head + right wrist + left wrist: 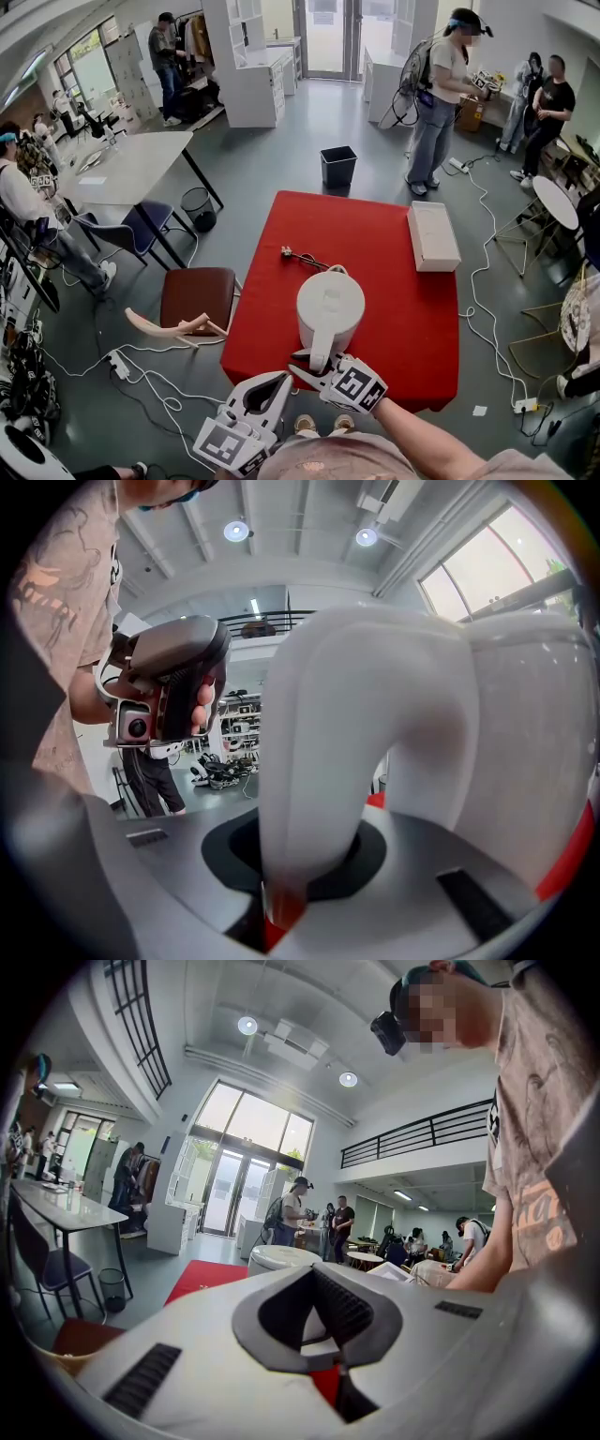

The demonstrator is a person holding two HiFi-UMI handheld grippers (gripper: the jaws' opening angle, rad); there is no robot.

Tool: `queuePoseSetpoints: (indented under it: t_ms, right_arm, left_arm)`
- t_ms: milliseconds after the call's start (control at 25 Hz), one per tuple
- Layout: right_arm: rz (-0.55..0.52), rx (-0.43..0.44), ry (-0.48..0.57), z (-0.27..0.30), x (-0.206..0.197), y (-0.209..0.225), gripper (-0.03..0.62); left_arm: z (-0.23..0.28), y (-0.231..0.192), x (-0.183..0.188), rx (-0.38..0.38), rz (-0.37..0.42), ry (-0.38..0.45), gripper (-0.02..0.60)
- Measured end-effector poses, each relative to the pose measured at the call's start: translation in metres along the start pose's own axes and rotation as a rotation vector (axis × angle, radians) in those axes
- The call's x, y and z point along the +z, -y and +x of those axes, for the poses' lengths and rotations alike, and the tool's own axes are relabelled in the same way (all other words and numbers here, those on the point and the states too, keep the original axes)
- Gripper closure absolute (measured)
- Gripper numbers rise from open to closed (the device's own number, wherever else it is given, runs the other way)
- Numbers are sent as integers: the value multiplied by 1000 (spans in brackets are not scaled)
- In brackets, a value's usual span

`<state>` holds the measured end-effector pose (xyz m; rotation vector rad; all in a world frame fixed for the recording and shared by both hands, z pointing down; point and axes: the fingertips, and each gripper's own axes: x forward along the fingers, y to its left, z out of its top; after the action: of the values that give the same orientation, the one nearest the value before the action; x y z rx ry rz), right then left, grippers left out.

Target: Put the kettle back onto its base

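Left gripper (pixel 283 378), lower left of the head view, sits closed and empty, kept clear. Right gripper (pixel 312 364) clamps the handle (pixel 319 761) of the kettle (pixel 330 307), mid-frame over the red table (pixel 394 234), so we can steer it.

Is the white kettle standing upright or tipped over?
Upright: the kettle shows its round lid facing up in the head view, and its handle stands between the right gripper's jaws.

**One red table (pixel 403 323), three things on top**

Draped in red cloth hanging over the edges. At 2 o'clock, flat near the edge: a white oblong box (pixel 433 234). At 10 o'clock: a dark plug (pixel 286 251), cord (pixel 307 258) trailing toward the middle. At 7 o'clock, just off centre: a white kettle (pixel 330 307), upright; resting or lifted, unclear.
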<state>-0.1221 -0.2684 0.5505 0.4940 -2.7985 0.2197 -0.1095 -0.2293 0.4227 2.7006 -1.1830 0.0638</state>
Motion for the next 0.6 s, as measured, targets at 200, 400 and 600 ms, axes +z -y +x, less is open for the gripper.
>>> queuePoseSetpoints:
  t_ms: [200, 400, 600]
  right_arm:
    - [-22, -11, -3, 6, -4, -2, 519]
    - [-31, -23, -4, 4, -8, -1, 503]
    - [-63, -71, -21, 5, -6, -1, 478]
  left_arm:
    - [-5, -2, -3, 11, -8, -4, 583]
    - [-6, -3, -3, 19, -7, 4, 583]
    - [-11, 0, -6, 14, -21, -25, 583]
